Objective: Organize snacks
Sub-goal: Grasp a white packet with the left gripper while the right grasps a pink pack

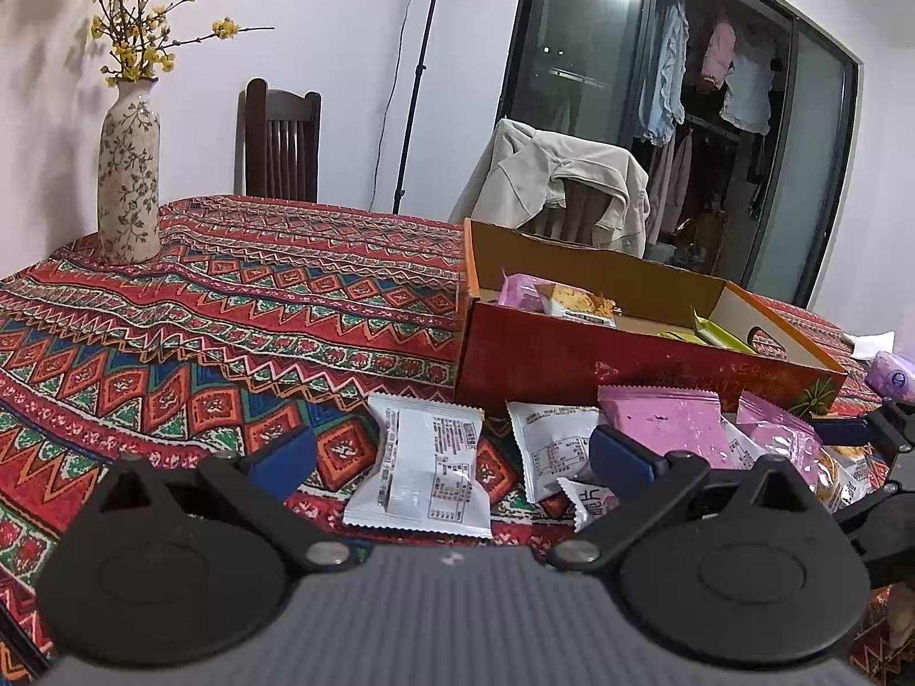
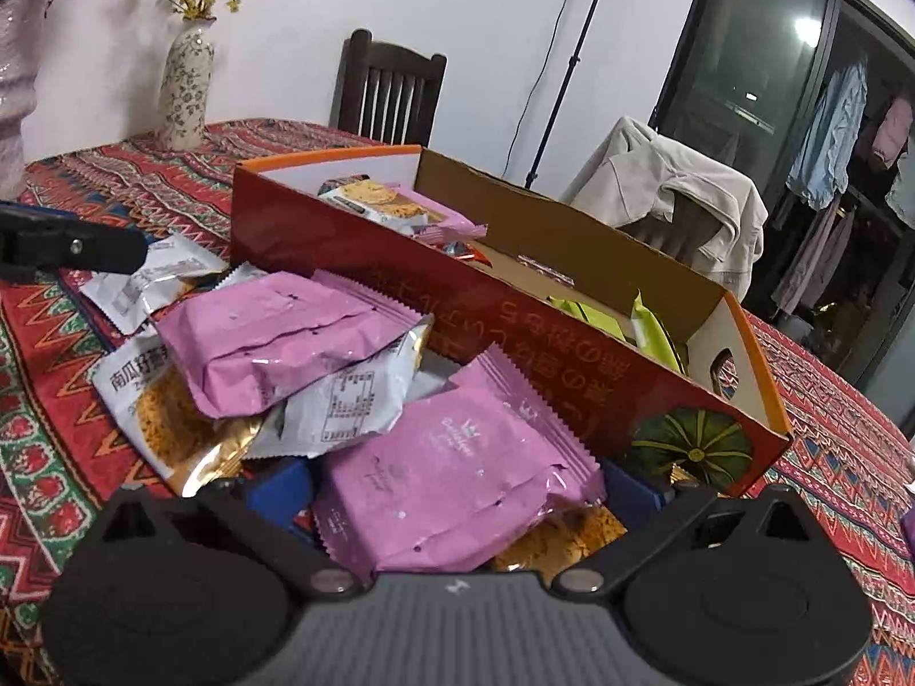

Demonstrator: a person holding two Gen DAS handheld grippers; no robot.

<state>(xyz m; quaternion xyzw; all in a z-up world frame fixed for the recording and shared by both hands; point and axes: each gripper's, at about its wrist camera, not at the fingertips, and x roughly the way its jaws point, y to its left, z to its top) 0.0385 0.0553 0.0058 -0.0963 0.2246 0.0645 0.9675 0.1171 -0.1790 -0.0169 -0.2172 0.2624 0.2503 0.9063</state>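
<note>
A red and orange cardboard box (image 1: 629, 360) sits on the patterned tablecloth and holds pink, white and green snack packets; it also shows in the right wrist view (image 2: 354, 251). A pile of loose packets lies in front of it. My left gripper (image 1: 452, 451) is open, its blue fingertips (image 1: 286, 454) on either side of a white snack packet (image 1: 423, 469) without touching it. My right gripper (image 2: 452, 486) is open with a pink snack packet (image 2: 452, 474) lying between its fingers; its blue pads (image 2: 280, 489) stand apart from it. Another pink packet (image 2: 274, 337) tops the pile.
A flowered vase (image 1: 128, 183) with yellow blossoms stands at the table's far left. A dark wooden chair (image 1: 280, 143) and a chair draped with a beige jacket (image 1: 566, 188) are behind the table. A purple tissue pack (image 1: 892, 377) lies at the right.
</note>
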